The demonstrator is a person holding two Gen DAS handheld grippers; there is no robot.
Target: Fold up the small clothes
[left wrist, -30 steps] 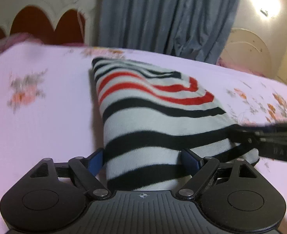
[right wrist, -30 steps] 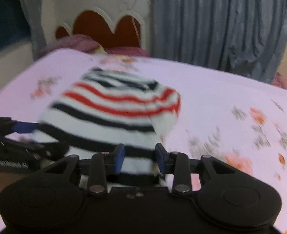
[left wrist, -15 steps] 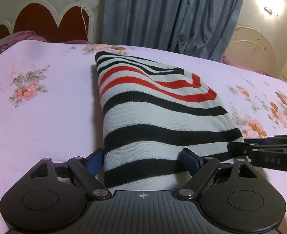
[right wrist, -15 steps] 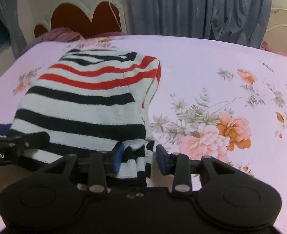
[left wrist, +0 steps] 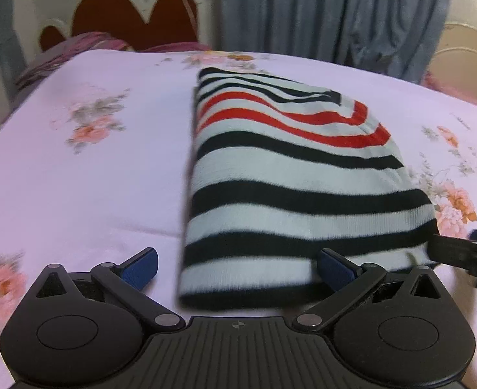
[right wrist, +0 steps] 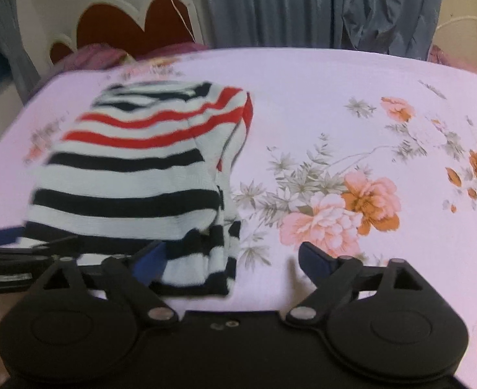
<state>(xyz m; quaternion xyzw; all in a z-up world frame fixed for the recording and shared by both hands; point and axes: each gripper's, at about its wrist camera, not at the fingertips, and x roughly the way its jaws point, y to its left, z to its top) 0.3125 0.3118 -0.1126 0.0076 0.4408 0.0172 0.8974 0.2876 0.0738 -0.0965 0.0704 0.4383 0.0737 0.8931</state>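
A small striped garment (left wrist: 290, 175), white with black and red stripes, lies folded on the bed; it also shows in the right wrist view (right wrist: 141, 175). My left gripper (left wrist: 237, 267) is open at its near edge, with the near left corner of the garment lying between the blue pads, which do not grip it. My right gripper (right wrist: 230, 259) is open at the garment's near right corner, its left pad beside the cloth. The right gripper's tip (left wrist: 459, 253) shows in the left wrist view, and the left gripper (right wrist: 18, 256) in the right wrist view.
The bed has a pink floral sheet (right wrist: 335, 149). A red and white headboard (left wrist: 134, 16) and grey curtains (left wrist: 329, 9) stand behind it. A purple pillow (left wrist: 86, 43) lies at the far left.
Both grippers have opened and let go of the garment's near edge. Both have drawn back a little. The garment now rests flat on the bed.
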